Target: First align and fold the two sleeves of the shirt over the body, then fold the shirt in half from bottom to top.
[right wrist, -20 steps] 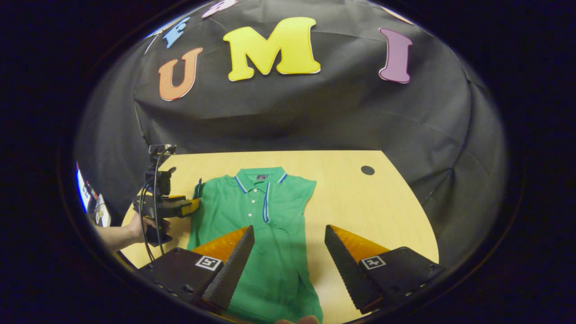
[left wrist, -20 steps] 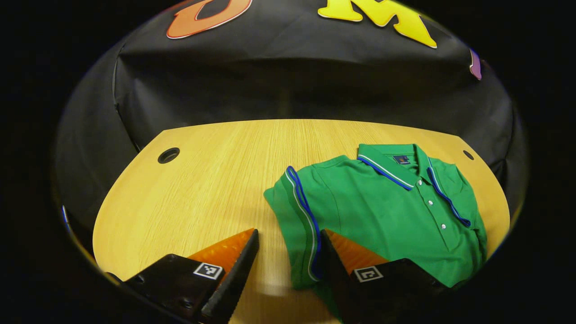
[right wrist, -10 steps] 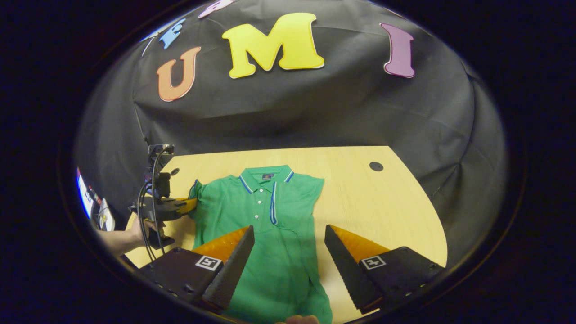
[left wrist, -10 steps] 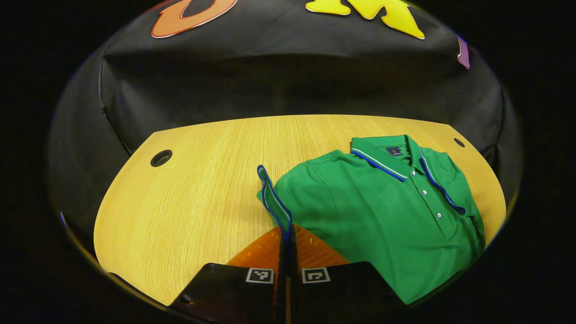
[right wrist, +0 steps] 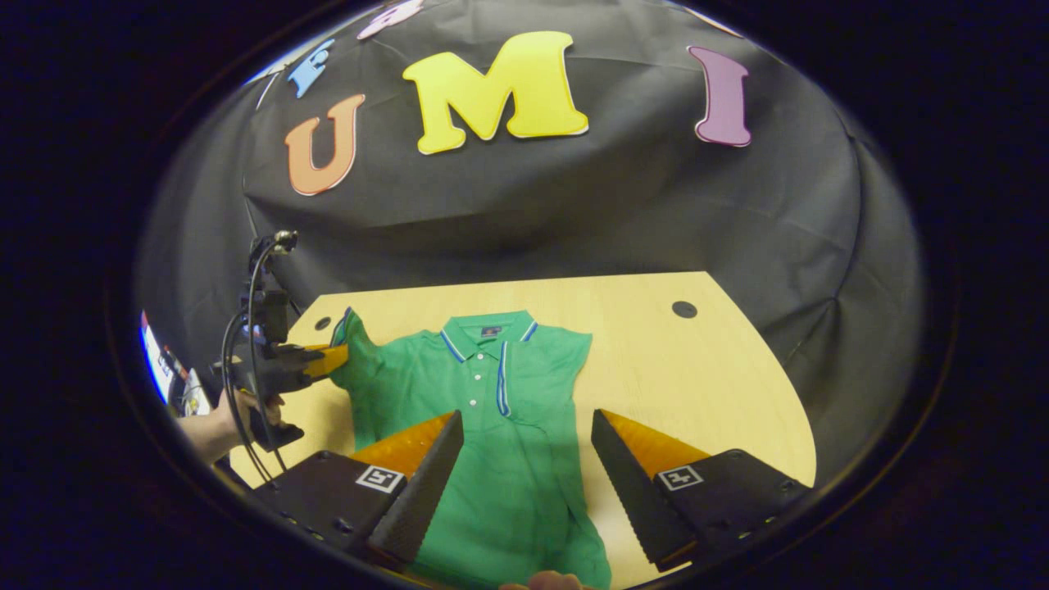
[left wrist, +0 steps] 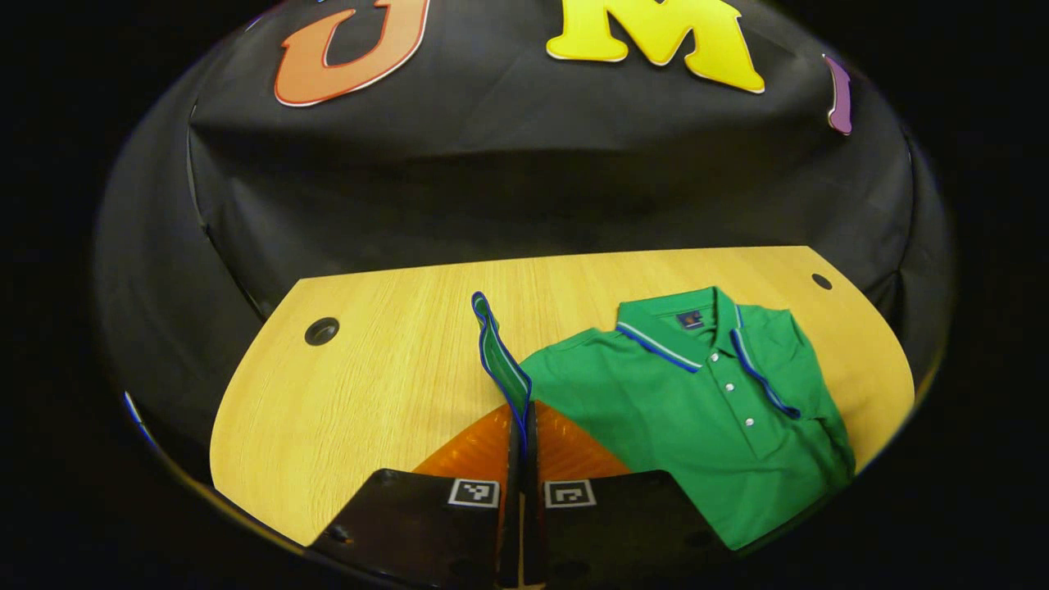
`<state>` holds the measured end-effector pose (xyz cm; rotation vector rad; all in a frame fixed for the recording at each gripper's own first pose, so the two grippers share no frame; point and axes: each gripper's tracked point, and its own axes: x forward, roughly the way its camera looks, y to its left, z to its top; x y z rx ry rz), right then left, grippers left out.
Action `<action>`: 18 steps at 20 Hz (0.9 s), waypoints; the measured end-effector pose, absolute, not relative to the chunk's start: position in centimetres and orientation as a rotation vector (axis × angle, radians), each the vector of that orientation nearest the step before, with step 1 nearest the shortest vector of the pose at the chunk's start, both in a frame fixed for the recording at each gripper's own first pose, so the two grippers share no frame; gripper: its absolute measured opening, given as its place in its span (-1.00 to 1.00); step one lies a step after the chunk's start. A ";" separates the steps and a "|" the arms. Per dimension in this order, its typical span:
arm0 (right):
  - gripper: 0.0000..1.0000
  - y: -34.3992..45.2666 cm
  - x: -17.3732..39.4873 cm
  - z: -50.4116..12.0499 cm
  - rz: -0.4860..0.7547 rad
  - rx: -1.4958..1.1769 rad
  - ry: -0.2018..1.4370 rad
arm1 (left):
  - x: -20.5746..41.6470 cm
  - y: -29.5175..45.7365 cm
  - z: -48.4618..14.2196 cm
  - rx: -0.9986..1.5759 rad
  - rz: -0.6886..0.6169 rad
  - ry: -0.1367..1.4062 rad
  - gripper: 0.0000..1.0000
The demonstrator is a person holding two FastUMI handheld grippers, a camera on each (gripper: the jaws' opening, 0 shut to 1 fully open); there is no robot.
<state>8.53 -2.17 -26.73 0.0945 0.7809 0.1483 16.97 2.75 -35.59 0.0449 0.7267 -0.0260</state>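
Table (left wrist: 369, 393): left hand-held gripper (left wrist: 521, 414) raised pinched sleeve (left wrist: 498, 356) higher.

Bare table (left wrist: 352, 393) lay across the left half of the left gripper view. At centre the lifted sleeve (left wrist: 498, 360) stood upright in the way; the shirt (left wrist: 697, 410) covered the right. The booth wall (left wrist: 524, 180) closed the top.
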 end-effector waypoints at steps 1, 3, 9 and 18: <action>0.93 -2.2 8.3 -26.4 0.148 0.097 0.777 | 17.2 2.0 -35.3 0.052 -0.026 0.724 -0.85; 0.93 -3.1 7.8 -25.6 0.138 0.088 0.758 | 17.8 -0.8 -34.8 0.042 -0.047 0.718 -0.84; 0.92 -6.8 6.7 -24.4 0.074 0.081 0.729 | 19.0 -8.5 -35.3 0.011 -0.104 0.723 -0.84; 0.92 -7.1 5.6 -24.1 0.088 0.099 0.721 | 17.3 -10.9 -34.2 -0.027 -0.080 0.725 0.07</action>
